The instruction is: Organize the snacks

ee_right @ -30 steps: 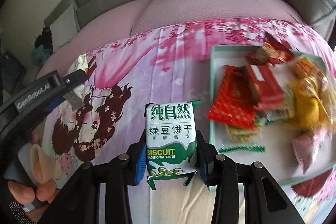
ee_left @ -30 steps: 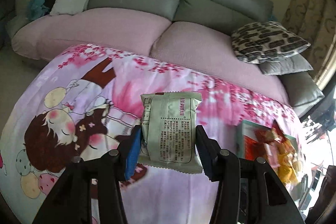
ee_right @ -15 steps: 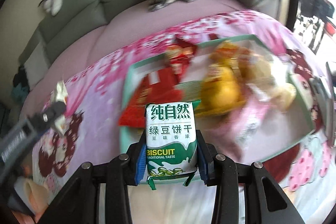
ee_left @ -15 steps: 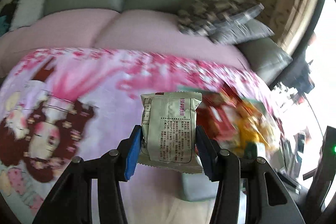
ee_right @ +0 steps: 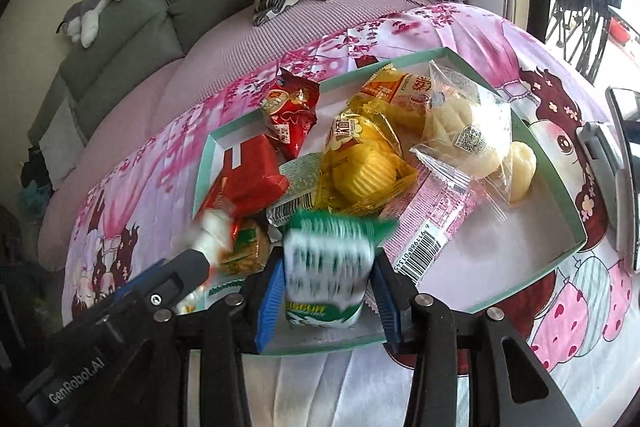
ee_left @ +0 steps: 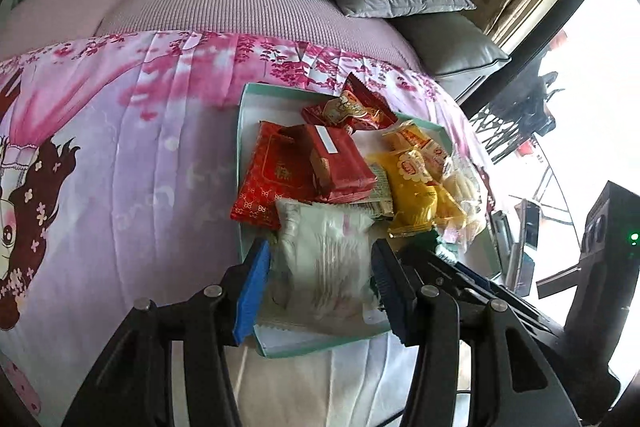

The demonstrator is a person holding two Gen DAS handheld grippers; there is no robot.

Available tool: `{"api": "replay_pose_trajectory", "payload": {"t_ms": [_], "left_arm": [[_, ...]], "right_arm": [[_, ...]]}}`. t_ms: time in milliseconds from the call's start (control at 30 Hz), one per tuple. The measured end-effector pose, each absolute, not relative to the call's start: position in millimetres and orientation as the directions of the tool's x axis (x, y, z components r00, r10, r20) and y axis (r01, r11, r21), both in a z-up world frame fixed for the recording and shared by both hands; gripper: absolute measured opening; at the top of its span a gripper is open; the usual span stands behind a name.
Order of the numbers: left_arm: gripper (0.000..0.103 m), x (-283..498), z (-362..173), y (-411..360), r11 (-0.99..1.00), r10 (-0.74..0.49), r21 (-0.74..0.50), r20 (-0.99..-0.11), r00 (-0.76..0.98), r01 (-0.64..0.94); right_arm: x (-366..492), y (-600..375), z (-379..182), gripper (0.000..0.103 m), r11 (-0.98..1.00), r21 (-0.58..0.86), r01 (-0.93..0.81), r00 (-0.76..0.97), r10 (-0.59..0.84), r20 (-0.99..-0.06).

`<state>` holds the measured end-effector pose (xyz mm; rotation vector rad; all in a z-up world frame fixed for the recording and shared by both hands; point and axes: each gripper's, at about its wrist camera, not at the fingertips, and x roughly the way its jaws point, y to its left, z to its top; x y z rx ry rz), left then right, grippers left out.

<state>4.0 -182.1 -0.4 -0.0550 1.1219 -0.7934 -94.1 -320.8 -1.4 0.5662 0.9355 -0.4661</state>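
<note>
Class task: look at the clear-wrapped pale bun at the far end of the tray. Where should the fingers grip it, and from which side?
Grip the clear-wrapped bun across its rounded middle, coming from above. It lies on top of the pile, and the tray wall probably blocks a low side approach.

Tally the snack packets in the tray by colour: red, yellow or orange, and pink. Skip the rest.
red packets: 3
yellow or orange packets: 2
pink packet: 1
Total: 6
</note>
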Motion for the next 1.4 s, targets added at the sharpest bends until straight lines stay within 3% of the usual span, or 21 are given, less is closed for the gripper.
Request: {"api": "replay_pose_trajectory", "payload": {"t_ms": [133,200,333,400,567,633,733,967,1400], "left_arm": [[0.054,5,5,-172,0.743,-0.592,-0.421,-0.776,0.217,0.52],[0.059,6,8,-165,0.761,-0.578,-0.406,-0.779,0.244,0.505],[0.072,-1,16,-152,0.85,-0.436,-0.221,-0.805,0.403,0.479],[0.086,-6,18,-147,0.884,-0.353,-0.117,-0.802,0.482,0.452],[0.094,-22,17,-132,0.905,-0.153,0.144,-0.767,0.623,0.4],[0.094,-24,14,-121,0.908,-0.15,0.135,-0.779,0.608,0.396],[0.094,-25,13,-110,0.916,-0.145,0.119,-0.791,0.595,0.382],[0.094,-29,5,-93,0.943,-0.098,0.094,-0.84,0.533,0.32],[0.094,-34,5,-87,0.947,-0.073,0.114,-0.834,0.547,0.3]], "right_arm": [[-95,-315,2,0.046,0.77,0.221,0.599,0.504,-0.147,-0.851],[-97,-311,4,0.048,0.779,0.208,0.592,0.502,-0.154,-0.851],[-108,-301,7,0.062,0.789,0.196,0.583,0.509,-0.167,-0.844],[-113,-294,6,0.068,0.794,0.194,0.576,0.511,-0.164,-0.844],[-122,-277,3,0.087,0.818,0.163,0.551,0.508,-0.174,-0.844],[-125,-270,4,0.096,0.827,0.151,0.541,0.513,-0.182,-0.839],[-129,-260,5,0.103,0.84,0.128,0.528,0.517,-0.198,-0.833],[-136,-249,14,0.103,0.851,0.092,0.517,0.535,-0.238,-0.811],[-134,-243,15,0.103,0.861,0.075,0.504,0.532,-0.241,-0.812]]}}
